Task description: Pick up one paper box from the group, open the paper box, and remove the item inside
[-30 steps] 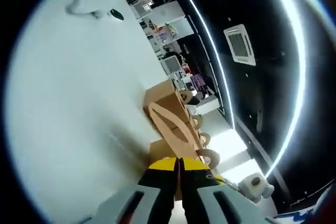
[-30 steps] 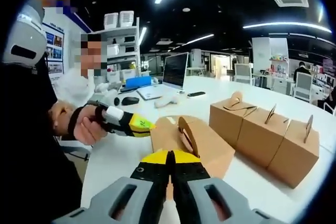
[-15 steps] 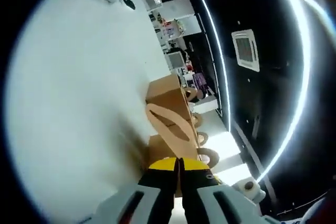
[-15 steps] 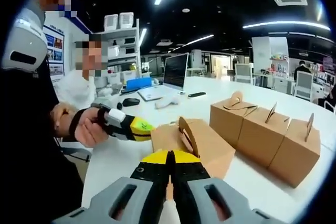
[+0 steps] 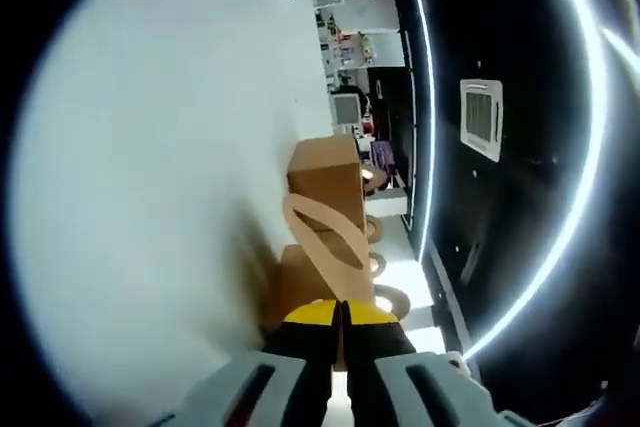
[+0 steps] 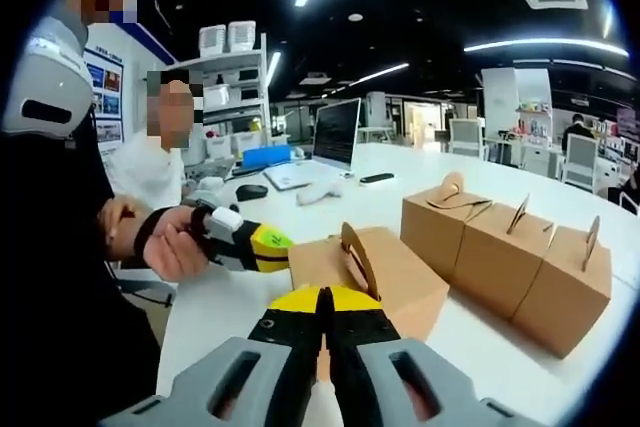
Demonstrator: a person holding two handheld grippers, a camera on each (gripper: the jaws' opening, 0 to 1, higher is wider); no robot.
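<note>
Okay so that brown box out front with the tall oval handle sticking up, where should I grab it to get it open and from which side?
Probably the handle: a thin upright flap on the box top, edge-on to the right hand-held gripper, so jaws could close across its flat faces from above. The left hand-held gripper already sits at the box's left edge, seemingly clamped on it.

Four paper boxes stand on the white table (image 6: pixel 520 347): one paper box (image 6: pixel 385 272) just ahead of the right claw (image 6: pixel 324 299), and a row of three more (image 6: pixel 505 247) off to that claw's right. Two claws show, the left claw (image 6: pixel 272 244) included. Farther back are one monitor (image 6: pixel 336 132) and two people.
</note>
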